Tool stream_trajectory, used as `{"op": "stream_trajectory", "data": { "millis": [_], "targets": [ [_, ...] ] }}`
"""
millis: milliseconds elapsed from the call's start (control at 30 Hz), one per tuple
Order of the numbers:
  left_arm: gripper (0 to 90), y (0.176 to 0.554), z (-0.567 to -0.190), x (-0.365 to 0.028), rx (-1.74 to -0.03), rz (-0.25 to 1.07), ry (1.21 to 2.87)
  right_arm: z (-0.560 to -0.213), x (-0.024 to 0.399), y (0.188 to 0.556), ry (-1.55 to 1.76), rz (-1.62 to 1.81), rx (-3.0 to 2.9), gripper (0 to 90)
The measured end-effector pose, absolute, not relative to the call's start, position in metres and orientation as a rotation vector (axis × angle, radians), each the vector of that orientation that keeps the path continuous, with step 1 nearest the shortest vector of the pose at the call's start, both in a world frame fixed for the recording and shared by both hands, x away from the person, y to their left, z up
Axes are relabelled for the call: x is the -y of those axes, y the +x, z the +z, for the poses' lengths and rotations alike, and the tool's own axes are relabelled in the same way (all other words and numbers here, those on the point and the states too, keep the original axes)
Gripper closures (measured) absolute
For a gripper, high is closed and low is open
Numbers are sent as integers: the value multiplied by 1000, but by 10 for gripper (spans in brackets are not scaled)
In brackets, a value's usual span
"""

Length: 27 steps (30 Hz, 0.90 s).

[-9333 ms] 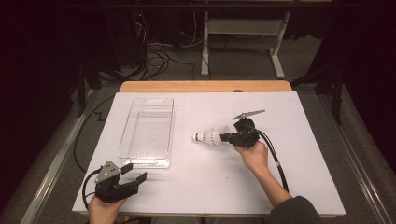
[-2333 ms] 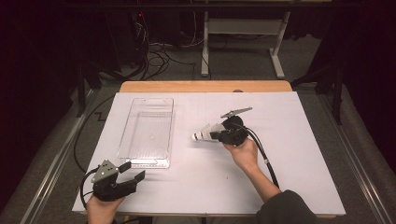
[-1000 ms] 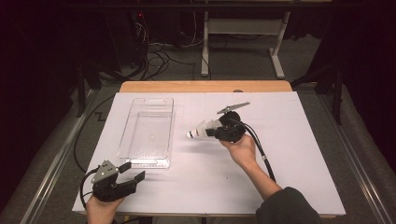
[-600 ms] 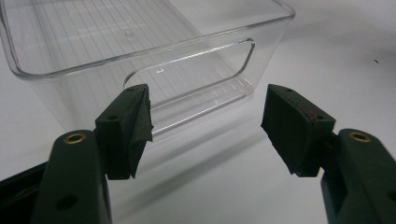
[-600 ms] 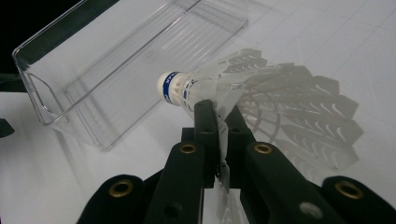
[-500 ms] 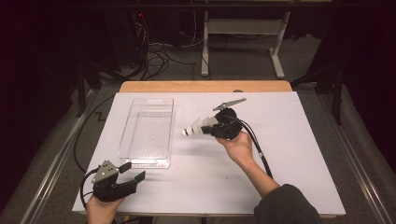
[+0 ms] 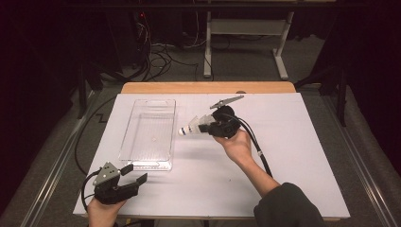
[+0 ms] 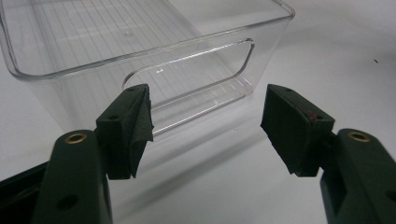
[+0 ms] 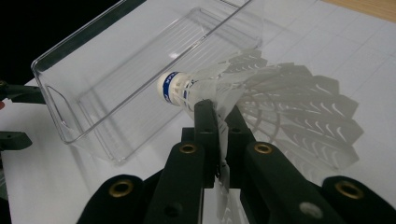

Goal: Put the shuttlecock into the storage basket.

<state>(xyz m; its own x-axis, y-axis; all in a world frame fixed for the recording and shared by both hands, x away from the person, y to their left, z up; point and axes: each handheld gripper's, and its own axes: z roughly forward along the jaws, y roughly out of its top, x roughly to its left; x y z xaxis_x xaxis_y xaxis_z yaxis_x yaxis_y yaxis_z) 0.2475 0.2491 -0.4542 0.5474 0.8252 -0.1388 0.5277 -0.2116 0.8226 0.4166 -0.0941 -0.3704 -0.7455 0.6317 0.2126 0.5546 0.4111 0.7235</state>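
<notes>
While right tongs (image 9: 218, 140) clamp shuttlecock (image 9: 243, 88), feather edge (pinched) hidden.

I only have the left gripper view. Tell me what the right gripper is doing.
Observer: The right gripper is shut on a shuttlecock, pinching its feather skirt.
Operator: Say where it is relative to the bin.
Observer: It is held above the table, just to the right of the clear bin in the high view, cork end pointing toward the bin.
Operator: Report what is in the bin.
Observer: Nothing lies in it; its floor shows bare in the high view.
Operator: Give me my own gripper's place.
Observer: The left gripper sits open at the table's near left corner, short of the bin's near end.
</notes>
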Motion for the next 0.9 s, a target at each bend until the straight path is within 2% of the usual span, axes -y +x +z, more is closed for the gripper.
{"op": "stream_trajectory", "data": {
  "millis": [900],
  "targets": [
    [343,247,-453,-251,-1107,421,1878,-358,55,418,1003,1268,-2582,891]
  ]
}}
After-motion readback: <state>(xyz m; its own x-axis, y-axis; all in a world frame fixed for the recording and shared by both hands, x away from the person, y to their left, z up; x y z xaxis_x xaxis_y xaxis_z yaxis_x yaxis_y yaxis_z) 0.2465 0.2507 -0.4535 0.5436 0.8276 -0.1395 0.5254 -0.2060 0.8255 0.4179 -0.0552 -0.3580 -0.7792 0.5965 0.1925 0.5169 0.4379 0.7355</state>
